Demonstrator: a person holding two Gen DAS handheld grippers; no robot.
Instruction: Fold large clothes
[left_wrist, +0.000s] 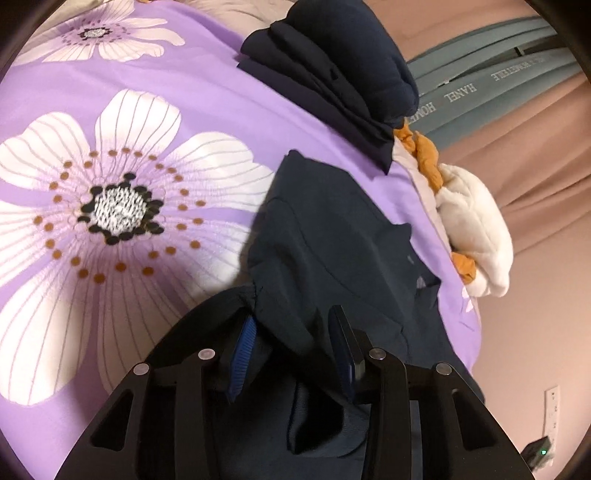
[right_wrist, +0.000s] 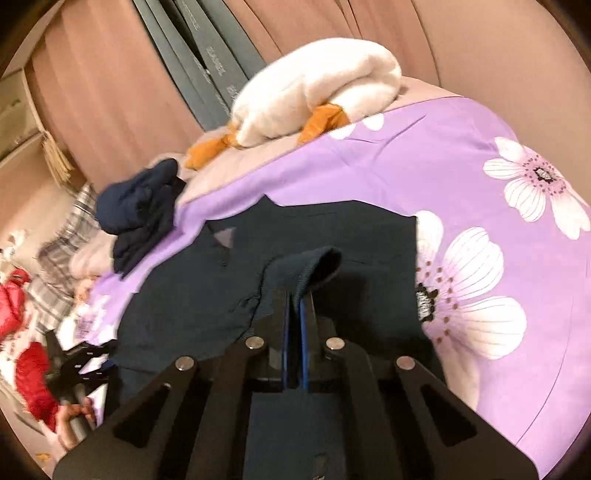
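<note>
The dark navy garment (left_wrist: 332, 251) is lying spread on the bed's purple flowered cover (left_wrist: 155, 110), giving it a flat surface for folding. In the left wrist view the left tongs (left_wrist: 295, 347) are standing apart around a bunched ribbed edge at six o'clock, seemingly not gripping it. A folded navy pile (left_wrist: 332, 70) is sitting at twelve o'clock, probably finished pieces set aside. At two o'clock a grey band (left_wrist: 491, 85) is showing upside-down lettering, seemingly "HANEL"; the rest is unclear. The right tongs (right_wrist: 297, 306) are clamped together on a ribbed cuff (right_wrist: 306, 269), lifting it, likely to carry it across.
</note>
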